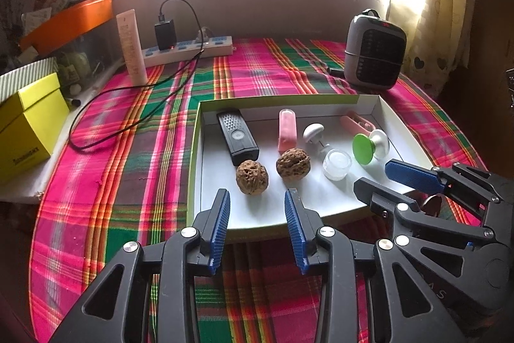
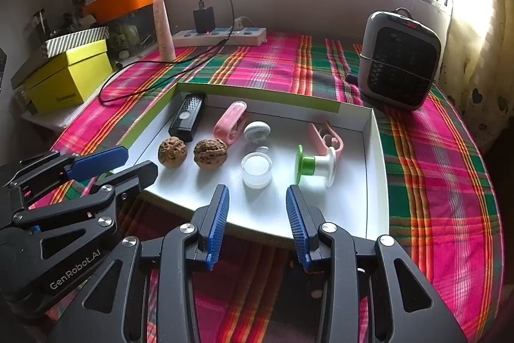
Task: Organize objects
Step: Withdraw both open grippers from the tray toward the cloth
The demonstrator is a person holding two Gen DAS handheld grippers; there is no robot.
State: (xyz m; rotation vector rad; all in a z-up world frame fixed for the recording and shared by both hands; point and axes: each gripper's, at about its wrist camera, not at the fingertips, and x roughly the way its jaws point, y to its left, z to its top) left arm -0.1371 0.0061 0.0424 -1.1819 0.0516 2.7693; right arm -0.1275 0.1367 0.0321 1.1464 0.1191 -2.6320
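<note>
Here, left gripper (image 1: 257,227): jaws part open and widening, nothing between them, held over the near edge of the tray, just short of the two walnuts.
Right gripper (image 2: 257,224): jaws part open, empty, over the tray's near edge, in line with the clear cup.
Grippers together: side by side, close, each showing at the edge of the other's view.
Tray (image 1: 196,150): shallow white box lid with a green rim, lying on the plaid cloth.
Walnuts: left walnut (image 1: 252,176) and right walnut (image 1: 293,164) near each other at the front, apart.
Clear cup (image 2: 257,170): upright, right of the walnuts.
Green-and-white spool (image 2: 316,165): on its side, right of the cup.
Black device (image 1: 237,135): flat, behind the left walnut.
Pink case (image 1: 287,130): behind the right walnut.
White knob (image 1: 314,132): beside the pink case.
Pink clip (image 2: 324,135): at the back right; its shape is hard to make out.
Plaid cloth (image 1: 128,150): covers the table.
Heater (image 2: 400,60): far right, behind the tray.
Power strip (image 1: 189,49): at the back wall, with a black charger (image 1: 165,34) plugged in.
Yellow box (image 1: 29,124): off the left edge.
</note>
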